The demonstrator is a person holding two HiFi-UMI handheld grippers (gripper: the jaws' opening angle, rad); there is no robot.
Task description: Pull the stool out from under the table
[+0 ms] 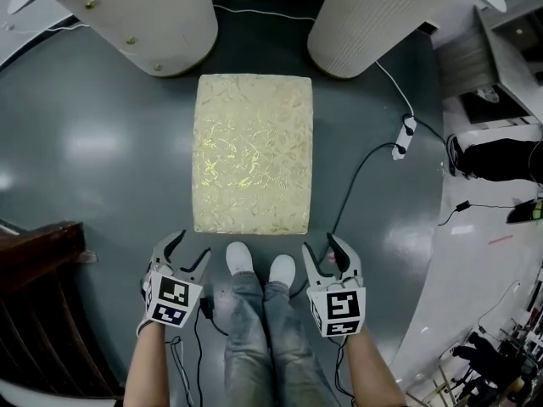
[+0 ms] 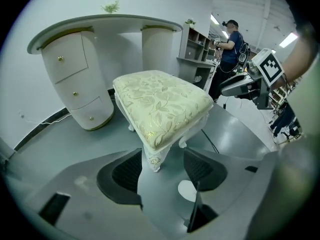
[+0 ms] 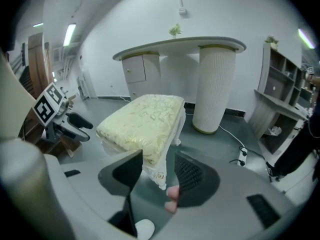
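Observation:
The stool, with a cream and gold floral cushion and white carved legs, stands on the grey floor in front of the white table's two pedestals. My left gripper hangs open off the stool's near left corner, apart from it. My right gripper is open off the near right corner, also clear of it. In the left gripper view the stool lies beyond the open jaws, a corner leg showing between them. The right gripper view shows the stool past its open jaws.
My legs and white shoes stand between the grippers at the stool's near edge. A power strip with cables lies on the floor to the right. Dark wooden furniture is at the lower left. A person stands by shelves behind.

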